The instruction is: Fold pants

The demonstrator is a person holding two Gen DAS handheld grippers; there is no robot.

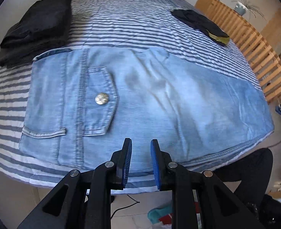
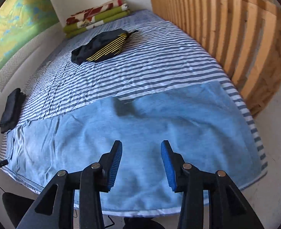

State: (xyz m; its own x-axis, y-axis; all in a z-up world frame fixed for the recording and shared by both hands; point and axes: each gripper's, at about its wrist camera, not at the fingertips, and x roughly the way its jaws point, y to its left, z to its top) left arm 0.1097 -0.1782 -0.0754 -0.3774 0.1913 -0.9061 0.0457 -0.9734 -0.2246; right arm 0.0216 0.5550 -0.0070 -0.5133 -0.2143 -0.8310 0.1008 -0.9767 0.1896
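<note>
Light blue denim pants point(image 1: 140, 103) lie flat across the near edge of the striped bed point(image 1: 125, 24), waist end at the left with a buttoned pocket flap point(image 1: 101, 97). In the right wrist view the same pants point(image 2: 140, 133) stretch across the bed point(image 2: 140, 64), leg end at the right. My left gripper point(image 1: 140, 143) hovers open over the pants' near edge, nothing between its blue pads. Over the leg part my right gripper point(image 2: 141, 145) hangs open and wider, also holding nothing.
A folded black stack point(image 1: 37, 26) sits at the bed's left, also visible as a dark folded stack point(image 2: 12, 108). A black garment with yellow stripes point(image 2: 102, 47) lies further back. Green floral blankets point(image 2: 96, 19) lie at the head. A wooden slatted frame point(image 2: 236, 43) stands on the right. Clutter point(image 1: 159, 213) covers the floor.
</note>
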